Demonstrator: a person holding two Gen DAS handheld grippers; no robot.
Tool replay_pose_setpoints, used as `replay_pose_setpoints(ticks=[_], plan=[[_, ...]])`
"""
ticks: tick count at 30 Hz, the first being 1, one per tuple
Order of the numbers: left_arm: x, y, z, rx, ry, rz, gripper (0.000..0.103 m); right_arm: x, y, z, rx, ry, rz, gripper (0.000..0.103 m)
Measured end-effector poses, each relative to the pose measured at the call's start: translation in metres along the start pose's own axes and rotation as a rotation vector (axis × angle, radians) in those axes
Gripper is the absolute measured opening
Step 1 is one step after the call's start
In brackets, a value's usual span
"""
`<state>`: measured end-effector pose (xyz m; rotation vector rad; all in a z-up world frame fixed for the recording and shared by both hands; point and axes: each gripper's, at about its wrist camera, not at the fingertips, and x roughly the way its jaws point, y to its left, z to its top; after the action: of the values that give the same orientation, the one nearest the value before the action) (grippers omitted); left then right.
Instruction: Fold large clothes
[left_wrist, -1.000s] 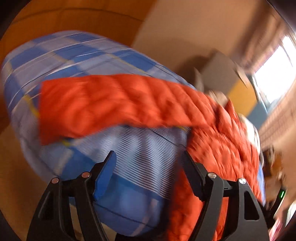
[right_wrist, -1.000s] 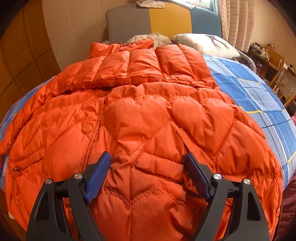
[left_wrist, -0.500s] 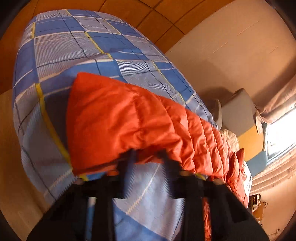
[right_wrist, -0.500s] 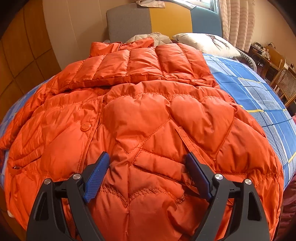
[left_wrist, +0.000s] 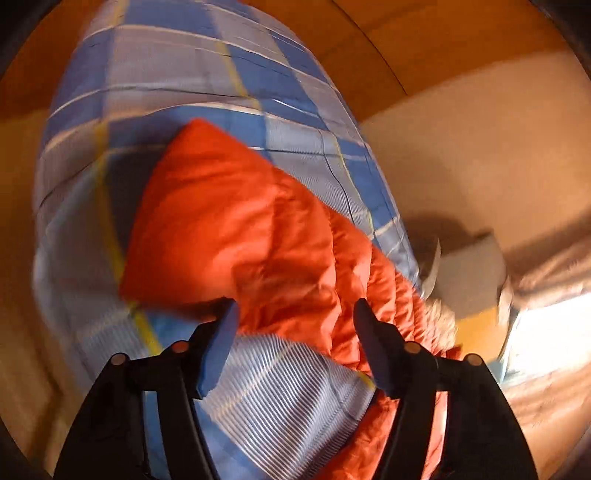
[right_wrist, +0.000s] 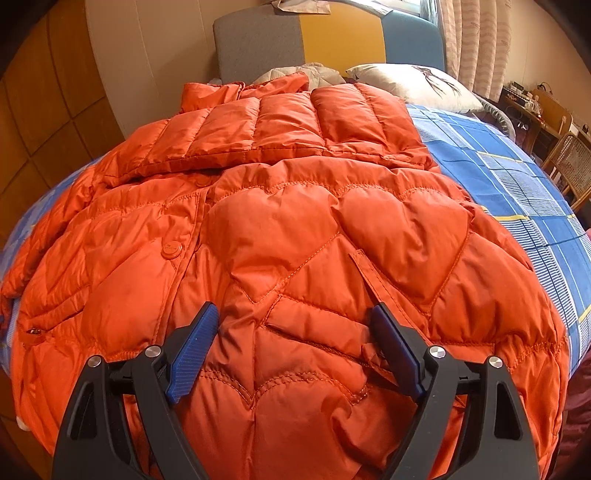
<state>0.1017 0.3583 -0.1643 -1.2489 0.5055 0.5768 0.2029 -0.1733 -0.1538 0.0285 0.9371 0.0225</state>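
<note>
Orange quilted down jacket (right_wrist: 295, 229) lies spread on the bed, over a blue plaid bedsheet (right_wrist: 517, 177). One sleeve (right_wrist: 295, 122) is folded across the chest, near the collar. The other sleeve (left_wrist: 236, 229) stretches out over the sheet toward the bed's edge.

Left tongs (left_wrist: 293, 332): jaws opening, cuff end of the outstretched sleeve just ahead of the tips and partly between them, pads not pressing on it. View is blurred, so I cannot tell if cloth brushes a pad.

Right tongs (right_wrist: 295, 343): jaws wide, hovering over the lower front of the jacket beside the pocket flap (right_wrist: 369, 280), holding nothing.

Handling, my reading: light, puffy, soft, no stiffness. The shell looks slick, so a shallow pinch may slide off. It will spring back after a fold, so it wants pressing down. Best purchase looks to be stitched seams, the cuff, or the elastic hem (right_wrist: 517, 343), where the fill is thin. Avoid the snap button (right_wrist: 170, 250).

Room: open sheet to the right of the jacket, pillow (right_wrist: 417, 86) and headboard (right_wrist: 258, 44) beyond the collar. The hem hangs over the near bed edge, and the left side runs close to the wall, so there is little slack there.
</note>
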Motion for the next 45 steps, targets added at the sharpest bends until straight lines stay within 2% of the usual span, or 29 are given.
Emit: replay_pose_setpoints(ticks=[2, 4, 7, 8, 9, 11, 12, 14, 17, 21, 22, 25, 27, 31, 34, 35, 36, 37, 38, 42, 45], plan=[[-0.009, 0.003, -0.011, -0.049, -0.009, -0.018, 0.063, 0.0, -0.002, -0.001, 0.009, -0.002, 0.005, 0.087], [-0.005, -0.002, -0.014, -0.033, 0.002, -0.034, 0.063, 0.001, -0.001, -0.002, 0.007, -0.002, 0.003, 0.087], [0.017, -0.002, -0.005, -0.051, 0.008, 0.003, 0.062, 0.001, -0.001, -0.002, 0.002, -0.001, 0.001, 0.088], [0.024, -0.001, -0.002, -0.059, 0.013, 0.017, 0.056, 0.0, -0.001, -0.002, 0.004, -0.001, 0.005, 0.088], [0.028, -0.001, 0.001, -0.054, 0.004, 0.035, 0.04, 0.001, -0.001, -0.002, 0.006, -0.002, 0.008, 0.088], [0.036, -0.006, 0.006, -0.006, 0.006, 0.051, 0.015, 0.0, -0.001, -0.001, 0.007, -0.002, 0.009, 0.088], [0.036, -0.01, 0.008, 0.028, -0.003, 0.064, 0.01, 0.0, -0.001, -0.001, 0.007, -0.002, 0.009, 0.088], [0.034, -0.023, 0.01, 0.111, -0.026, 0.076, 0.003, 0.001, -0.001, -0.002, 0.003, -0.004, 0.01, 0.088], [0.027, -0.057, 0.005, 0.311, -0.06, 0.08, 0.002, 0.001, -0.002, -0.002, 0.003, -0.002, 0.008, 0.088], [0.017, -0.104, -0.022, 0.539, -0.069, 0.0, 0.001, 0.002, -0.001, -0.002, -0.008, 0.003, -0.008, 0.088], [0.016, -0.121, -0.036, 0.617, -0.061, -0.041, 0.001, 0.001, 0.0, -0.003, -0.011, 0.003, -0.012, 0.088], [0.017, -0.155, -0.071, 0.757, -0.018, -0.132, 0.001, 0.001, 0.001, -0.002, -0.008, 0.002, -0.015, 0.088], [0.018, -0.179, -0.104, 0.859, 0.039, -0.219, 0.001, 0.001, 0.001, -0.002, -0.008, 0.003, -0.015, 0.088], [0.016, -0.209, -0.17, 1.034, 0.158, -0.332, 0.001, 0.001, 0.001, -0.002, -0.006, 0.004, -0.012, 0.088], [0.02, -0.217, -0.213, 1.122, 0.266, -0.396, 0.006, 0.0, 0.0, -0.001, 0.0, 0.004, -0.005, 0.088], [0.021, -0.217, -0.226, 1.143, 0.326, -0.438, 0.027, 0.0, -0.001, -0.001, 0.001, 0.004, -0.003, 0.088], [0.02, -0.215, -0.236, 1.159, 0.351, -0.452, 0.057, -0.001, -0.001, -0.001, 0.002, 0.003, -0.001, 0.088], [0.018, -0.212, -0.241, 1.166, 0.354, -0.454, 0.071, -0.001, -0.002, -0.001, 0.004, 0.003, 0.001, 0.088], [0.016, -0.209, -0.246, 1.167, 0.359, -0.462, 0.079, -0.003, -0.003, -0.002, 0.008, 0.003, 0.005, 0.088], [0.007, -0.197, -0.244, 1.149, 0.396, -0.461, 0.077, -0.007, -0.01, 0.001, 0.043, -0.006, 0.022, 0.088], [0.006, -0.186, -0.233, 1.135, 0.398, -0.458, 0.077, -0.014, -0.014, 0.005, 0.081, -0.029, 0.052, 0.081]])
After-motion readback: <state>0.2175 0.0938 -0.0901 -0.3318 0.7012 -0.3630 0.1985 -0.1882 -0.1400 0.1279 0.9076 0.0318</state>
